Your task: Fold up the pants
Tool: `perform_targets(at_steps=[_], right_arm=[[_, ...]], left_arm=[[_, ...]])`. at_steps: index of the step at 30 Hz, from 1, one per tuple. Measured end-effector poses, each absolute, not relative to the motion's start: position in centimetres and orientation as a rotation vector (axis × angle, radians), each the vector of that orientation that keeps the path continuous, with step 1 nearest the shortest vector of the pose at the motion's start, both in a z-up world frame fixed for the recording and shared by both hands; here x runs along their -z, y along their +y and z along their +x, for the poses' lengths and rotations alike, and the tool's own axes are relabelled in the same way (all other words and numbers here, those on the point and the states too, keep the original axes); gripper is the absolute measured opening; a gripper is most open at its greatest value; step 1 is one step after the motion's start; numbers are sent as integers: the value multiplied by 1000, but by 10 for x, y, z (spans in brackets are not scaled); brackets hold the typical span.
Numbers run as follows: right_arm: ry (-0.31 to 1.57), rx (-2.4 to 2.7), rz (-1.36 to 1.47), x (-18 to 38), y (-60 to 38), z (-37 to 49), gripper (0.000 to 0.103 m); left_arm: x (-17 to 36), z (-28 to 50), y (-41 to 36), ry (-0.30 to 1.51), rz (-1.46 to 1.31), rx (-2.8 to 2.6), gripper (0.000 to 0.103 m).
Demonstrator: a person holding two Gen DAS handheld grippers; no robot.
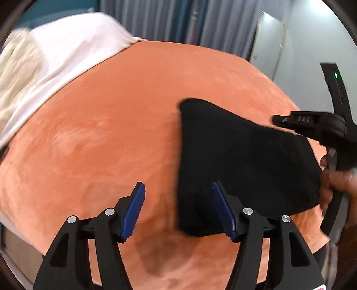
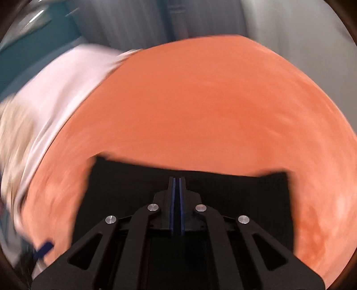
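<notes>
The black pants (image 1: 241, 165) lie folded into a compact rectangle on the orange bedspread (image 1: 125, 125), right of centre in the left wrist view. My left gripper (image 1: 178, 207) is open and empty, just above the spread at the pants' left edge. My right gripper (image 1: 290, 121) shows at the pants' far right side, held by a hand. In the right wrist view the pants (image 2: 125, 191) lie under my right gripper (image 2: 177, 180), whose blue pads are pressed together; no cloth shows between them.
A white sheet (image 1: 73, 51) and a cream fluffy blanket (image 1: 15, 73) lie at the bed's far left. Grey curtains (image 1: 165, 20) and a white wall are behind the bed. The bed's near edge (image 1: 321, 241) runs close on the right.
</notes>
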State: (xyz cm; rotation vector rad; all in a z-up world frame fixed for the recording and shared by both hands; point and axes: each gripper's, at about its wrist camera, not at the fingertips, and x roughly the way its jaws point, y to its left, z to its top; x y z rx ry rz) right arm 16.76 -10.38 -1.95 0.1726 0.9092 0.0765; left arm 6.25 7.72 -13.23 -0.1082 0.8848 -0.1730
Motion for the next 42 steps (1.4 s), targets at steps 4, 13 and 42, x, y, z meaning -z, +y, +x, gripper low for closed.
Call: perform_targets(at_steps=[4, 13, 42], right_arm=[[965, -181, 6, 39, -14, 205, 3], [889, -155, 48, 32, -7, 208, 3], [828, 40, 526, 53, -238, 21, 8]], left_arm=[[131, 63, 107, 898, -128, 83, 60], [116, 51, 140, 881, -95, 17, 61], [128, 40, -13, 918, 190, 92, 71]])
